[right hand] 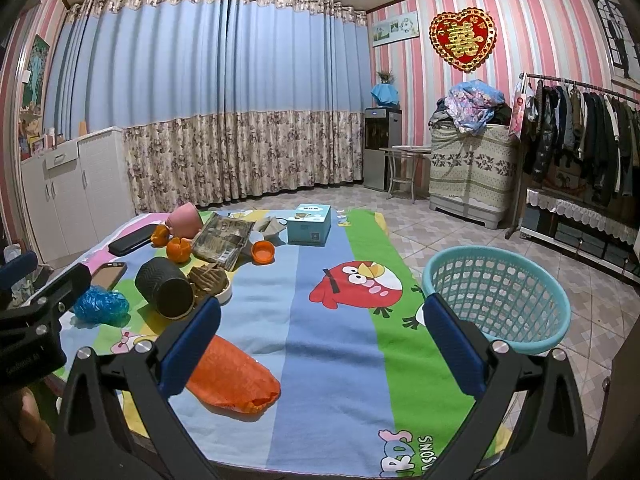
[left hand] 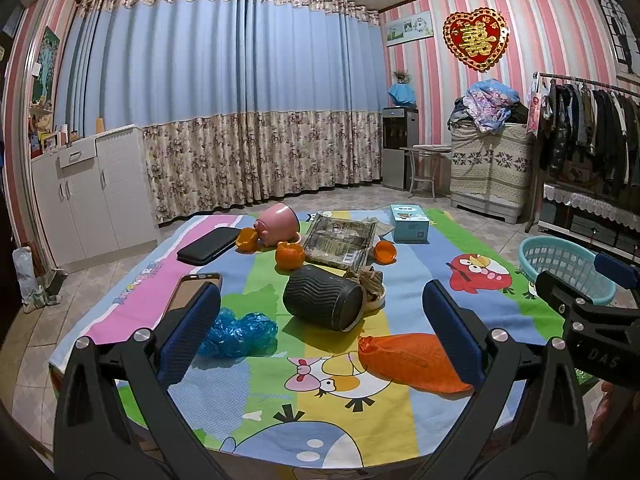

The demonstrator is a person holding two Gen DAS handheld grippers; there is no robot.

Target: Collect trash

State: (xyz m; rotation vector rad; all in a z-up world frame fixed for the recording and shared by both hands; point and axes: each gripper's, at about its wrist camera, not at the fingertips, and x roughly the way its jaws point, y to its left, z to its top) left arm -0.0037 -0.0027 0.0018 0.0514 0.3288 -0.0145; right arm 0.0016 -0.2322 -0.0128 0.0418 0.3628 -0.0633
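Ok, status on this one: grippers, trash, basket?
Left gripper and right gripper open, empty, above the table. Orange bag, blue bag, peels uncollected. Basket at right edge, nothing visible inside.

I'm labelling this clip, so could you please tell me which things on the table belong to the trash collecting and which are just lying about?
Belongs to the job:
orange plastic bag
blue plastic bag
orange peels
crumpled snack wrapper
teal basket

Just lying about:
two phones
tissue box
pink cup
black tipped-over cylinder
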